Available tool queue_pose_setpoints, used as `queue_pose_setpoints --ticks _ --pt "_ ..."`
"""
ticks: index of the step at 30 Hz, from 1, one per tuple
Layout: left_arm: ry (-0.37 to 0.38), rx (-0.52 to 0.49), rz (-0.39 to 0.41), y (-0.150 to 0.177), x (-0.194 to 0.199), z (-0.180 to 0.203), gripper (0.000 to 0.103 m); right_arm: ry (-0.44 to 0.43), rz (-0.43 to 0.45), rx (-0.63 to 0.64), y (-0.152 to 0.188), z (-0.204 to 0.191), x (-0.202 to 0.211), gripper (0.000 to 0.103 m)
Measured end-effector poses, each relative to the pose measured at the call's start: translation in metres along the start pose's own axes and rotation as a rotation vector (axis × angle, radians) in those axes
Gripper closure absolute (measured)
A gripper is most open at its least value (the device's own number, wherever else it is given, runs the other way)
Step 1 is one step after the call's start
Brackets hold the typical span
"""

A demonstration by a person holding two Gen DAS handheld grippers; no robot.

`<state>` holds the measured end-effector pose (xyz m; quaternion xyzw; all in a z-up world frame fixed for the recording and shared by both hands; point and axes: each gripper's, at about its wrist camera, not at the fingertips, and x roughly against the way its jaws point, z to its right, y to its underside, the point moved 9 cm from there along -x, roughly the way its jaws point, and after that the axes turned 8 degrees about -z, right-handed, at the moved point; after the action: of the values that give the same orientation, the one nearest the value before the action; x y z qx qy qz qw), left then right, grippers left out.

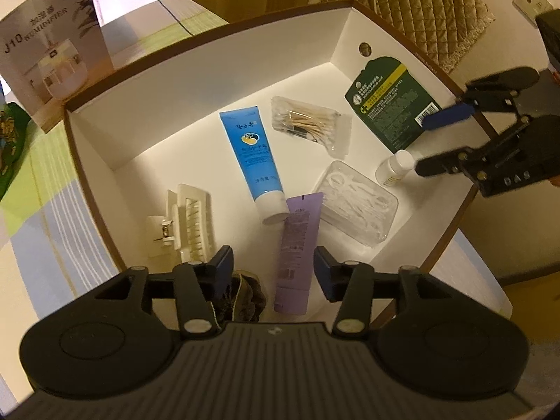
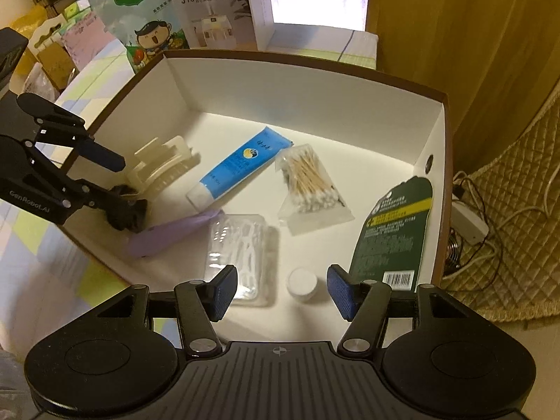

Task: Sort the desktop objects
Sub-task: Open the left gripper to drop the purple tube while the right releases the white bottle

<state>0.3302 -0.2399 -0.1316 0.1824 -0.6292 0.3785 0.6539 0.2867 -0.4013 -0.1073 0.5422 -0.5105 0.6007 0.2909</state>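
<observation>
Two grippers hang over a white box [image 1: 196,80] with a brown rim, both pointing steeply down, both with jaws spread and nothing pinched. Inside the box lie the sorted things: a blue tube [image 1: 250,159] at the centre of the left wrist view, a purple tube [image 1: 297,252] just below it and touching its cap, a bag of cotton swabs [image 1: 308,124] to the upper right, a clear case of floss picks [image 1: 357,203] at right, a dark green packet [image 1: 392,105] leaning on the right wall, a cream hair clip [image 1: 185,224] at lower left, and a dark scrunchie [image 1: 245,295] at the bottom. The left gripper [image 1: 273,273] straddles the purple tube and the scrunchie without pressing either. The right gripper [image 2: 281,292] stands open around a small white-capped bottle [image 2: 302,285] at the bottom of its view. The upright bottle looks easy to tip; a pad brushing it as the hand lifts away could knock it against the floss case.
</observation>
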Motion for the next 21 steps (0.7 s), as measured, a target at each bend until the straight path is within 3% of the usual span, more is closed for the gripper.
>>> queue_pose_setpoints --ticks 16,21 --pt "-0.06 0.015 0.052 0.018 0.031 0.008 0.051 -0.001 0.064 -0.089 0.014 -0.011 0.028 0.04" --pt "-0.117 -0.005 0.072 0.028 0.044 0.011 0.049 0.006 0.086 -0.096 0.018 -0.021 0.036 0.04"
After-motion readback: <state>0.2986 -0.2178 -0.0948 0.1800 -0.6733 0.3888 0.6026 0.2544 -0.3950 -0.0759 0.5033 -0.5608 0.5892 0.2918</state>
